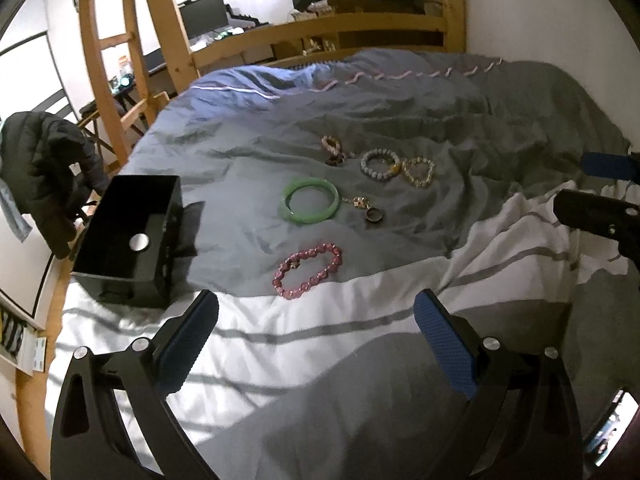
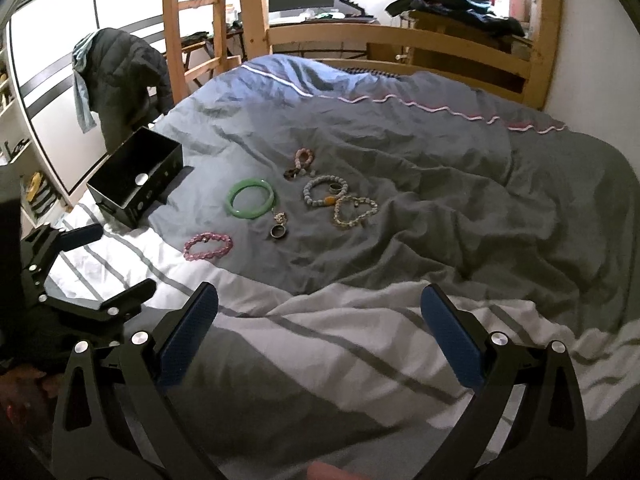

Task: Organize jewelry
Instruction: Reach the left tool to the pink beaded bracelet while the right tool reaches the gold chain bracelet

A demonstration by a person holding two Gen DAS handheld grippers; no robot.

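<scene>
Both wrist cameras looked down along their fingers from the bed's (image 1: 400, 92) near end; both shared the jewelry (image 2: 304, 200) and black box (image 1: 132, 236).

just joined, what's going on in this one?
A person holds two grippers over a bed. The left gripper and right gripper are both open and empty. Still loose on the duvet are a pink bead bracelet, a green bangle, rings and more bead bracelets. The black box holds no jewelry yet.
</scene>
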